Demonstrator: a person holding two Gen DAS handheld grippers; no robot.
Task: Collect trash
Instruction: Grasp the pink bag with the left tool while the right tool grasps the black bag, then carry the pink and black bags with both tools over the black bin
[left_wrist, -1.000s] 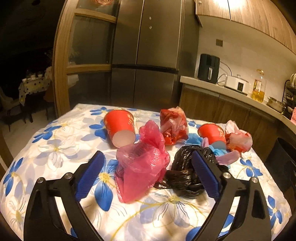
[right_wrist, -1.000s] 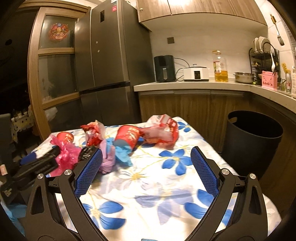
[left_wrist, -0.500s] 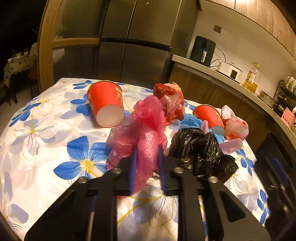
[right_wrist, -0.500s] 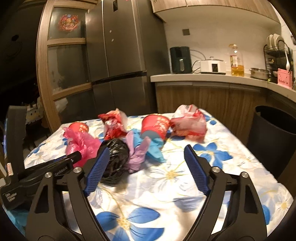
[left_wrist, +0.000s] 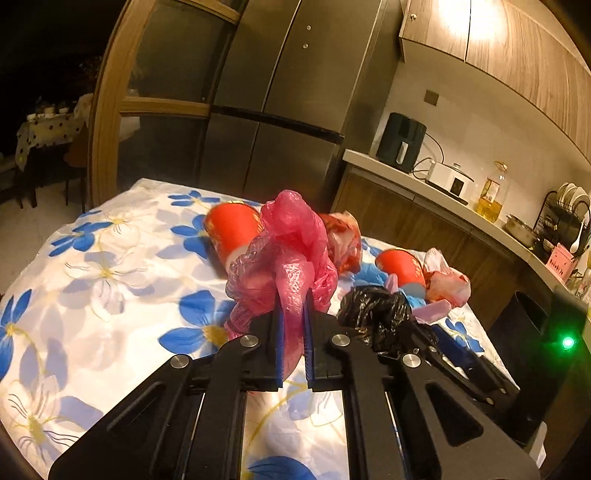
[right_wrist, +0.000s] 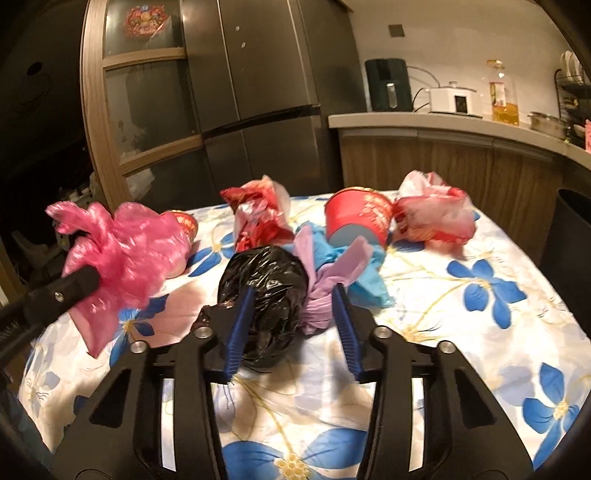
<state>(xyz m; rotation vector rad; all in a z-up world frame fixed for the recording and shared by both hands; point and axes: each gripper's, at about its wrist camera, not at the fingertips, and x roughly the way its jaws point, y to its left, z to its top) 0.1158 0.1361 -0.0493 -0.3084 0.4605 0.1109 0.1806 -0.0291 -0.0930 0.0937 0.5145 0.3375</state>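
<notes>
My left gripper (left_wrist: 291, 314) pinches a crumpled pink plastic bag (left_wrist: 291, 251), jaws still closing, pads pressing its neck. The right wrist view shows that pink bag (right_wrist: 125, 254) lifted at the left. My right gripper (right_wrist: 294, 291) is low over the flowered tablecloth (right_wrist: 480, 332) and its jaws are closing. Between them lie a black plastic bag (right_wrist: 266, 280) and a purple scrap (right_wrist: 321, 291). The left pad sits against the black bag; a firm squeeze does not show.
Two red paper cups (right_wrist: 356, 218) (left_wrist: 232, 229), two red-and-white bags (right_wrist: 432, 218) (right_wrist: 258, 214) and a blue bag (right_wrist: 365, 273) lie farther back. A black bin (right_wrist: 572, 240) stands by the table's right edge. Fridge and counter are behind.
The left jaws went from wide to pinched on the pink bag, which has risen a little. The right gripper swung left and down to the black bag, its jaws narrowing around it.
</notes>
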